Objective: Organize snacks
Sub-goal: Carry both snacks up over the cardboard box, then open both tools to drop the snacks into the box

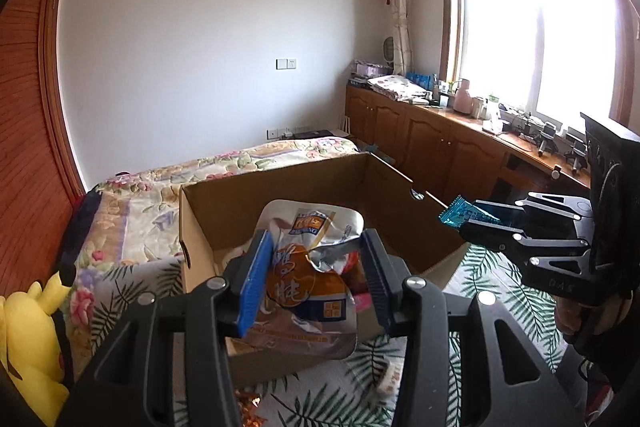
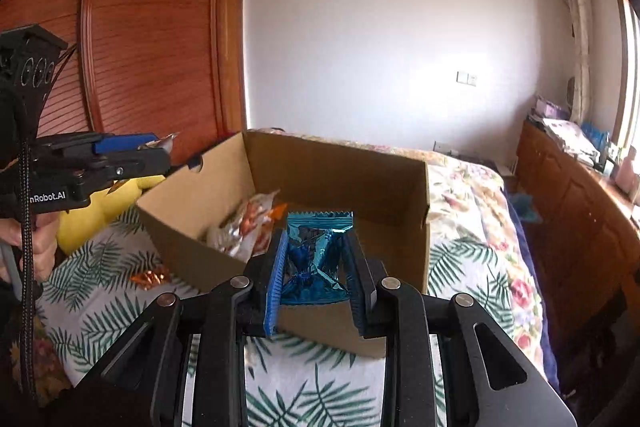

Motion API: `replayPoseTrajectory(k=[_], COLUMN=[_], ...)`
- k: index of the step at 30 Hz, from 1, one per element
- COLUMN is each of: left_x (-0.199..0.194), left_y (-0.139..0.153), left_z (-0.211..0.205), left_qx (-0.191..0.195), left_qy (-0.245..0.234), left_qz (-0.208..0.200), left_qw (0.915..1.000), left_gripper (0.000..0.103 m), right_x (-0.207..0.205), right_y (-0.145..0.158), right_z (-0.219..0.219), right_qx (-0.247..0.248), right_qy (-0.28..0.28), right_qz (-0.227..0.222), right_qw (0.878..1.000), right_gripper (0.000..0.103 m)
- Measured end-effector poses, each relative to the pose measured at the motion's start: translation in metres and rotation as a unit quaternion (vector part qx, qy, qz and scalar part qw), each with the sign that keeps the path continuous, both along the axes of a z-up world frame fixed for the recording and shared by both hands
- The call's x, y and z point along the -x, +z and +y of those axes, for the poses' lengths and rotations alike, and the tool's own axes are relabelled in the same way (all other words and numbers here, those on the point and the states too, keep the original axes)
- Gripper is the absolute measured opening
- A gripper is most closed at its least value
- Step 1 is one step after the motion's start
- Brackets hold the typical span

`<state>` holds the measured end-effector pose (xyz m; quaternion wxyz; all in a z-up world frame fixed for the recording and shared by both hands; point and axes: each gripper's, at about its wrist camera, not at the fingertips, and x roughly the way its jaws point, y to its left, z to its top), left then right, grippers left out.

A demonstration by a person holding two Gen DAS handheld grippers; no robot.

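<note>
My left gripper (image 1: pixel 316 247) is shut on a silver and orange snack pouch (image 1: pixel 304 275), held above the near end of the open cardboard box (image 1: pixel 280 187) on the bed. My right gripper (image 2: pixel 316 247) is shut on a small shiny blue snack packet (image 2: pixel 314 259), held over the box's near wall (image 2: pixel 320 323). In the left wrist view the right gripper (image 1: pixel 460 219) hangs at the box's right side with the blue packet (image 1: pixel 456 213) sticking out. In the right wrist view the left gripper (image 2: pixel 160 151) is at the left. Several silver and orange packets (image 2: pixel 248 227) lie inside the box.
The box stands on a leaf-print cloth (image 2: pixel 100 267) over a floral bedspread (image 1: pixel 132 211). An orange wrapped snack (image 2: pixel 150 279) lies on the cloth left of the box. A yellow plush toy (image 1: pixel 36 339) sits at the left. Wooden cabinets (image 1: pixel 432 143) line the right wall under the window.
</note>
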<state>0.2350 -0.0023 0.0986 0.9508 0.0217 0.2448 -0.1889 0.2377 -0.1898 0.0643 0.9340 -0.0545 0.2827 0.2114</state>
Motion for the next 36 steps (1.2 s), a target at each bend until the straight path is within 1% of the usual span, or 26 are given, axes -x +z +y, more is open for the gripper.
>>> replayPoseTrajectory(k=[6, 10, 18, 28, 36], left_x=[-0.020, -0.032, -0.058, -0.073, -0.078], left_y=[-0.006, -0.014, -0.040, -0.065, -0.075], left_z=[0.001, 0.000, -0.010, -0.021, -0.024], left_qx=[-0.001, -0.001, -0.012, -0.029, -0.034], left_qy=[0.006, 0.009, 0.003, 0.000, 0.004], left_qz=[0.006, 0.015, 0.051, 0.082, 0.094], left_qw=[1.0000, 0.9998, 0.9986, 0.9962, 0.9949], left_gripper=[0.044, 0.044, 0.045, 0.046, 0.049], right_x=[-0.014, -0.024, -0.046, -0.067, -0.074], right_y=[0.000, -0.006, -0.026, -0.046, -0.054], right_z=[0.007, 0.011, 0.017, 0.022, 0.030], right_qx=[-0.002, -0.004, -0.009, -0.021, -0.016], right_qy=[0.003, 0.005, 0.010, 0.023, 0.030], right_qz=[-0.001, 0.002, 0.017, 0.036, 0.055], right_qw=[1.000, 1.000, 1.000, 0.999, 0.998], right_gripper=[0.026, 0.026, 0.026, 0.027, 0.027])
